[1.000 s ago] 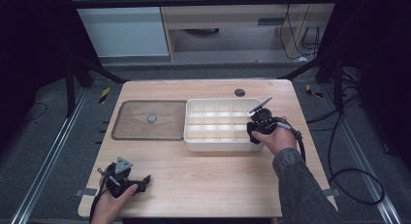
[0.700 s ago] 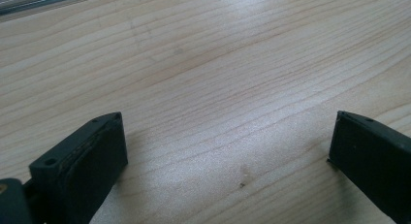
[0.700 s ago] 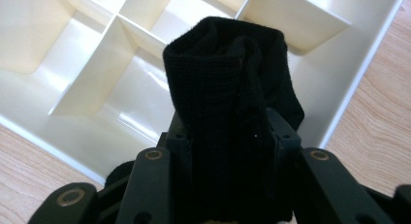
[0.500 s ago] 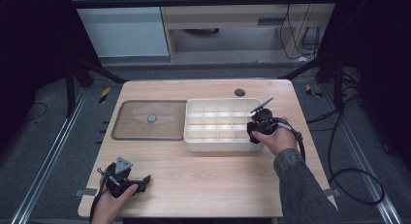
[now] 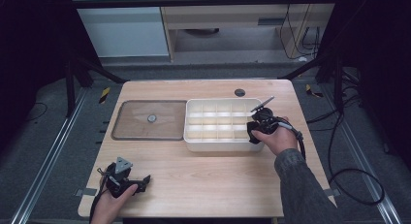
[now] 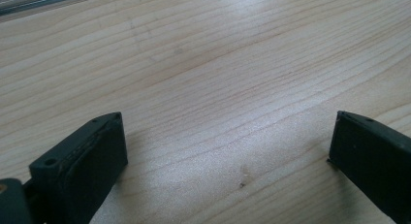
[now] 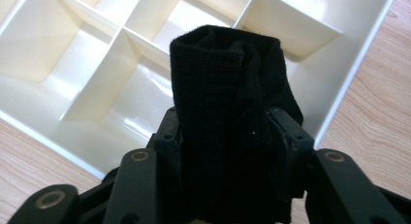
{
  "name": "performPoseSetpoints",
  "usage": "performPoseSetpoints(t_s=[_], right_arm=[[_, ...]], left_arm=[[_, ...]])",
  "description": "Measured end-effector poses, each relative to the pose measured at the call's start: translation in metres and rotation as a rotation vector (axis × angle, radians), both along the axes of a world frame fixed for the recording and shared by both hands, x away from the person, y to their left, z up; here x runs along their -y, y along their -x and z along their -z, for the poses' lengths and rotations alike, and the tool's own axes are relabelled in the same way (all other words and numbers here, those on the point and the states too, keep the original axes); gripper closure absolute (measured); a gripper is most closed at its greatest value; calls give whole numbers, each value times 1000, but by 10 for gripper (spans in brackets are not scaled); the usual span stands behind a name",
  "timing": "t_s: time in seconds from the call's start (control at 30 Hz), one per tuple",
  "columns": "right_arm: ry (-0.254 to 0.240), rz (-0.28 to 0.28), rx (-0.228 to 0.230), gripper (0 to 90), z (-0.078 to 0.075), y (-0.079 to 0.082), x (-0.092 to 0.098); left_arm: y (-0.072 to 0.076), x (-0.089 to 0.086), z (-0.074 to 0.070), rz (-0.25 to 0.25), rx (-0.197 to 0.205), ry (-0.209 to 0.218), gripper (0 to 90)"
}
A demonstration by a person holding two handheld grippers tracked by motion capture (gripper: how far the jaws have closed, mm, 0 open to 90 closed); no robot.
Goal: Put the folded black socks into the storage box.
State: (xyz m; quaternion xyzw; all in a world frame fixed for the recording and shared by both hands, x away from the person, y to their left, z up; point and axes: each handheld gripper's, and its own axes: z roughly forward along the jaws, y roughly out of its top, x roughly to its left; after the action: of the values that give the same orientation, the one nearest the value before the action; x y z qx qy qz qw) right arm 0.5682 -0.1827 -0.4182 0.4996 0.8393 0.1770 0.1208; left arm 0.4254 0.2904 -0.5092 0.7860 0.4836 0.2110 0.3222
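A white divided organiser box (image 5: 194,124) sits mid-table; its compartments (image 7: 92,73) look bare. My right gripper (image 5: 254,130) hovers over the box's near right corner, shut on a folded black cloth (image 7: 228,112) that stands up between the jaws and hangs over the white box (image 7: 339,73). At the table's near left corner my left gripper (image 5: 144,181) rests low on the wood with its jaws wide apart; its black fingers (image 6: 82,161) frame bare tabletop (image 6: 218,88) and hold nothing.
A clear lid (image 5: 150,120) with a small round knob lies flat left of the box. A round cable hole (image 5: 239,92) sits near the table's far edge. Cables trail off the right side onto the floor.
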Motion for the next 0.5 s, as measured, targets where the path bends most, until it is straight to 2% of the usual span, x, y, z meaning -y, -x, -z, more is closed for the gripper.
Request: performPoseSetpoints(t_s=[0.3,0.37,0.5], right_arm=[[-16,2,21,450,-13,3,3],[-7,-3,27,439,-16,4,5],[-21,2,33,427,-25,7,8]], left_arm=[[0,0,0,0,0,0,0],[0,0,0,0,-1,0,0],[0,0,0,0,-1,0,0]])
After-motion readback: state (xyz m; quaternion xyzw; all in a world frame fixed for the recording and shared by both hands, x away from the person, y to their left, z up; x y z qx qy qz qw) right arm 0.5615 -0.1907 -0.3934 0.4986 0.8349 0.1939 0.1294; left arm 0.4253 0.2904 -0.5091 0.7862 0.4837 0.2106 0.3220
